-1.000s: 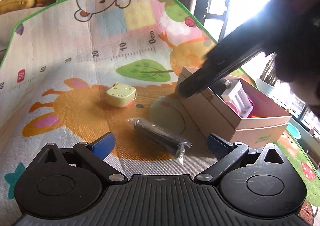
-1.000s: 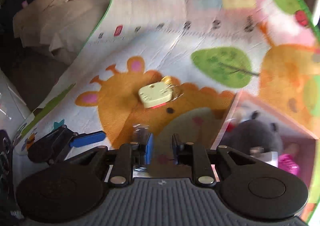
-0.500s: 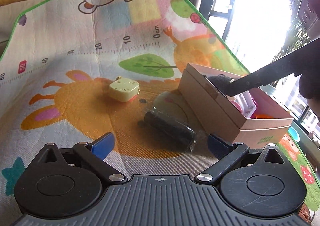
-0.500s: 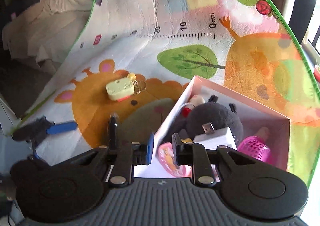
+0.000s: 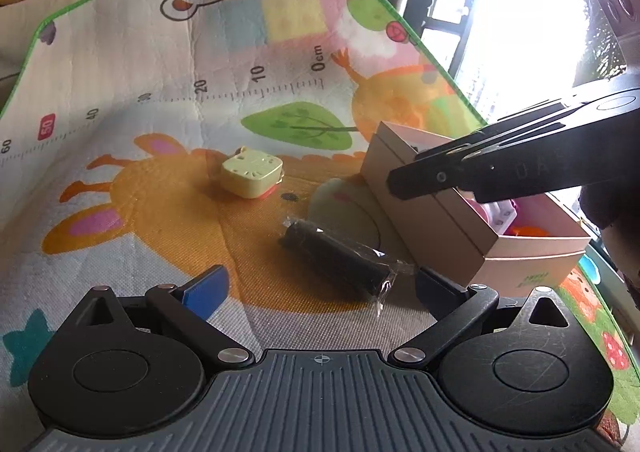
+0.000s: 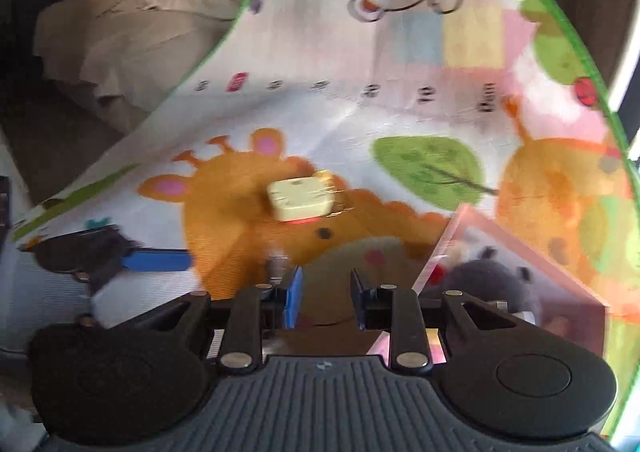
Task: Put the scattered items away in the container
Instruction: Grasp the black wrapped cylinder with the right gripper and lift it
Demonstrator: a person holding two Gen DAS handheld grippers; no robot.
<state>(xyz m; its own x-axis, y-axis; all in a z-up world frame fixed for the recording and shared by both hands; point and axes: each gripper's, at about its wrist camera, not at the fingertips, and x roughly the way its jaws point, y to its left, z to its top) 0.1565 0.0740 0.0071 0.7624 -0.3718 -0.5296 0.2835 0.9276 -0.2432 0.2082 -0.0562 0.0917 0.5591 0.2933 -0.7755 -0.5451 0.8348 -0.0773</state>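
Note:
A pale yellow animal-faced toy [image 5: 251,176] [image 6: 300,198] lies on the play mat. Nearer me lies a black roll in clear wrap [image 5: 340,260], just beyond my left gripper [image 5: 320,286], which stands wide open and empty. The pinkish cardboard box [image 5: 432,220] [image 6: 452,228] sits at the right and holds a dark plush toy [image 6: 492,276] and pink and white items. My right gripper [image 6: 326,300] hovers over the mat at the box's left edge. Its jaws are a little apart and widening, with nothing between them. In the left wrist view the right gripper [image 5: 404,180] crosses the box side-on.
The cartoon play mat [image 5: 160,100] has a green border. Bedding and stuffed animals [image 6: 160,12] lie beyond its far edge. A bright window [image 5: 540,12] is behind the box. The left gripper's blue finger [image 6: 160,261] shows at the left of the right wrist view.
My right gripper has swung from over the box's inside back left to the mat beside the box and sunk lower, its jaws a bit wider. The left gripper has stayed put.

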